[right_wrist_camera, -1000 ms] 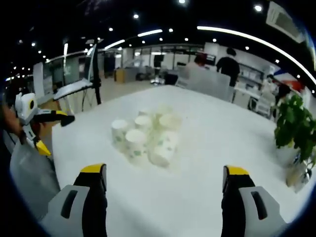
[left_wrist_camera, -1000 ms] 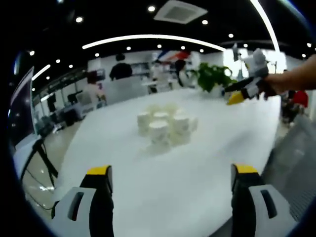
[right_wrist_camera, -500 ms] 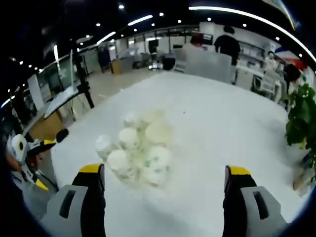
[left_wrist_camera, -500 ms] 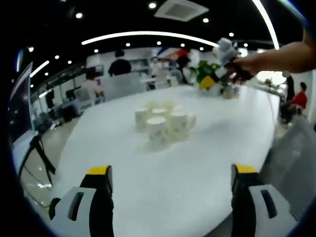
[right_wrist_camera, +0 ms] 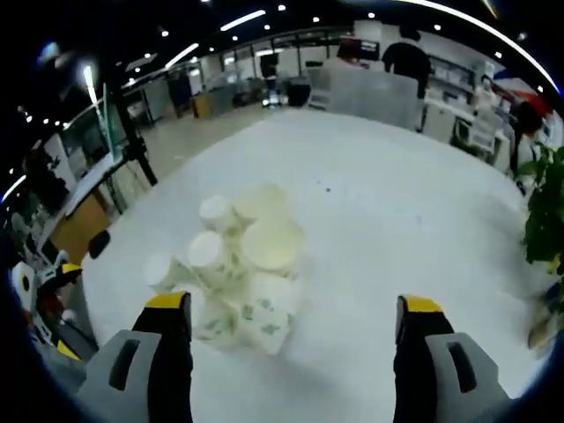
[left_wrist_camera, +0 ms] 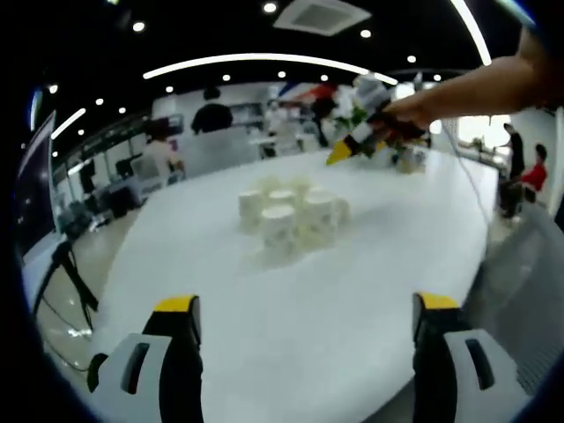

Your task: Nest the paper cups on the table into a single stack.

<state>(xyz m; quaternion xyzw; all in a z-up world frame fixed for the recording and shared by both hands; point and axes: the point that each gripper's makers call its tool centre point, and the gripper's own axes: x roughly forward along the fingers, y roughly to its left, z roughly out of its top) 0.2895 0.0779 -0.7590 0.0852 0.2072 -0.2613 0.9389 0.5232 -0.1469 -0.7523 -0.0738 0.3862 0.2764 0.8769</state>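
- Your right gripper (right_wrist_camera: 280, 339) hangs above the cluster of paper cups (right_wrist_camera: 236, 264), looking steeply down on it; its jaws stand wide apart and hold nothing.
- The cups lie just ahead of that gripper and a little to the left of its centre line, so the nearest cup sits close inside the left jaw, not midway between the two.
- Your left gripper (left_wrist_camera: 304, 348) waits low at the near edge of the white table (left_wrist_camera: 370, 264), jaws wide and empty, with the cluster (left_wrist_camera: 289, 216) well apart from it, straight ahead near the middle of the table.
- From the left gripper view, your right gripper (left_wrist_camera: 366, 134) is held out over the far side of the cluster, so your right hand is clearly the nearer one for the first pick.
- The cups look to be standing upright, packed touching one another; blur leaves their orientation uncertain.
- Count: about seven or eight loose cups, none visibly nested yet; blur keeps the number from being firm.
- One potted plant (right_wrist_camera: 548, 207) stands at the table's right edge, well clear of the cups.
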